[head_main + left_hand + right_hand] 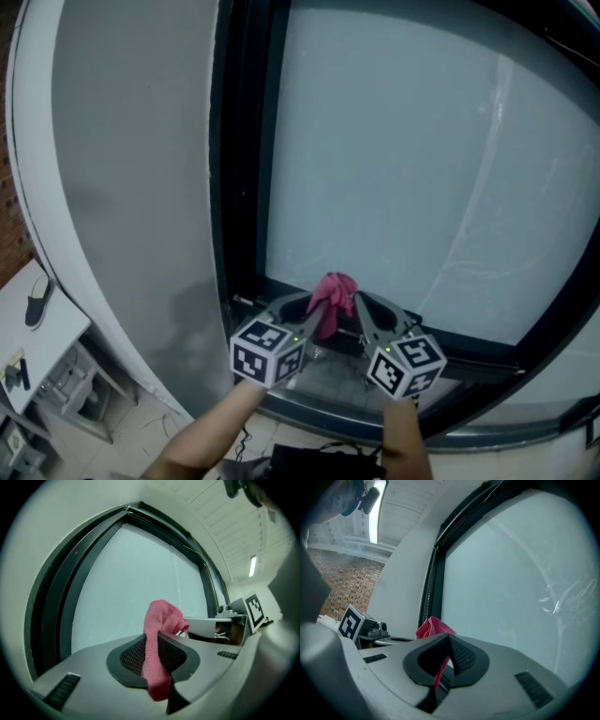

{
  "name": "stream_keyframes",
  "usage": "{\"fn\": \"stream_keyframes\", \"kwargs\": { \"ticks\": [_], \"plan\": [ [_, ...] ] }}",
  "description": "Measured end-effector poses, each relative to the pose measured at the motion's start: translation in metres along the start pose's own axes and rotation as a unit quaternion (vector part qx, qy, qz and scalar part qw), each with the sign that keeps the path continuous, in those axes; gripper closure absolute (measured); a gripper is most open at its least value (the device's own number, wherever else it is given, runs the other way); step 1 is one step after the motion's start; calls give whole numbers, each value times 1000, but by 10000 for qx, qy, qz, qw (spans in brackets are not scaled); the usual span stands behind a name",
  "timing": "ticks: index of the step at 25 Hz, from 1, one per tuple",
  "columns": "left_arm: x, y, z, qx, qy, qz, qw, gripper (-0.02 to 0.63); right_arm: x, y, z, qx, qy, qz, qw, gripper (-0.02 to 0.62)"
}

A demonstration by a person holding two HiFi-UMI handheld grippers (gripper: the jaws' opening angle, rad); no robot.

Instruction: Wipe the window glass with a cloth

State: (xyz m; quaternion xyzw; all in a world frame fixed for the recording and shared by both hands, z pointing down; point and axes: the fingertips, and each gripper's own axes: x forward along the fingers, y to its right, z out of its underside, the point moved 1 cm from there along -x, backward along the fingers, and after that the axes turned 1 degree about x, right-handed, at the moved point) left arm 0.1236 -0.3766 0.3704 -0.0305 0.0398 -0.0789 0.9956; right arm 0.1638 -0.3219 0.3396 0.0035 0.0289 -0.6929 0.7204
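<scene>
Pale, frosted window glass (422, 169) fills most of the scene. It is set in a dark frame (246, 159), with a white wall (131, 169) out past the left gripper's outer side and a brick wall (347, 583) farther off that way. The left gripper (309, 314) and the right gripper (363, 309) are held side by side, low in front of the pane. Their tips angle toward each other just above the frame's bottom rail (469, 349). Between those tips sits a pink cloth (331, 298), bunched into a lump that rises just past both sets of jaws.

The left gripper is clamped on the cloth. In its own view the jaws are closed, with a thick fold of pink fabric running between the dark ribbed pads (133, 656) and trailing back toward the camera. The rest of the cloth is mounded ahead of the tips. The right gripper grips the same cloth. In its view only a thin strip of fabric is pinched between its pads (461, 656), and the bunched part shows ahead and to its left. Each gripper's view shows the other just alongside, marker cube (350, 620) included.

The cloth lies close in front of the lower edge of the pane, but whether it touches the glass cannot be told. To the right gripper's right, a crinkled streak (560, 597) marks the glass. The person's forearms (202, 441) reach in behind the grippers.
</scene>
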Motion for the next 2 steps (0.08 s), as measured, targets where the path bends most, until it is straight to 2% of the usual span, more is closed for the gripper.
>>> {"fn": "stream_keyframes", "kwargs": {
  "ticks": [2],
  "plan": [
    [-1,0,1,11,-25,9,10000,548,0,-1,1,-2,7,-8,10000,607]
  ]
}}
